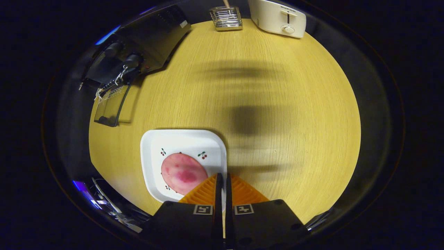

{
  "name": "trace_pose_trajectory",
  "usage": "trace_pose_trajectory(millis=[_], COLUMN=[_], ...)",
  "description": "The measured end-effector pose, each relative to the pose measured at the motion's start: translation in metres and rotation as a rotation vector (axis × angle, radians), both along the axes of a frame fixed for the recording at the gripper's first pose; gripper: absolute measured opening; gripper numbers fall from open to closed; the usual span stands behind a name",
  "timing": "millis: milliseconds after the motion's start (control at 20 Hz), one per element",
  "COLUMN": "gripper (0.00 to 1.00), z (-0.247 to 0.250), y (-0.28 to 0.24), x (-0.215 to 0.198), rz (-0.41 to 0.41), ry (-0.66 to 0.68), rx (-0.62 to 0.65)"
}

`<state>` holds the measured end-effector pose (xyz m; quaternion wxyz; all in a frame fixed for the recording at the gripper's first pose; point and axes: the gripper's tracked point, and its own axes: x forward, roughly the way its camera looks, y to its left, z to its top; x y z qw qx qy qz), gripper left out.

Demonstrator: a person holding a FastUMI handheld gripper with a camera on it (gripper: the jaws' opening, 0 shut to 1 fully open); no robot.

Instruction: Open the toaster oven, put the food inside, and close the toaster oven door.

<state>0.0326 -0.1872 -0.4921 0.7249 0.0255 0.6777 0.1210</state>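
Observation:
My gripper (222, 177) hangs above the wooden table (277, 114), its two fingers pressed together with nothing between them. Just ahead of the fingertips and slightly left lies a round pink slice of food (182, 172) on a white square plate (180, 140) with small cherry prints. The left fingertip overlaps the food's near right edge in the view. Far beyond, at the table's back left, stands the black toaster oven (145, 45) with its glass door (111, 106) swung down open.
A white pop-up toaster (277, 17) stands at the far back right of the table. A small metal wire rack (226, 18) sits beside it at the back middle. The table's near left edge runs close behind the plate.

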Motion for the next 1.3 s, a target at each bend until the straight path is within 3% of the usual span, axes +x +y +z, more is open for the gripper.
trace_pose_trajectory(millis=[100,250,450,750,1300], gripper=[0.05,0.05,0.05,0.05,0.05], z=[-0.002,0.009,0.018,0.034,0.115], y=[0.002,0.016,0.021,0.036,0.108], x=[0.001,-0.006,-0.017,-0.010,0.012], rz=[-0.072,-0.240,-0.380,-0.578,-0.813], ry=[0.006,0.029,0.043,0.007,-0.116], rx=[0.063,0.256,0.401,0.533,0.642])
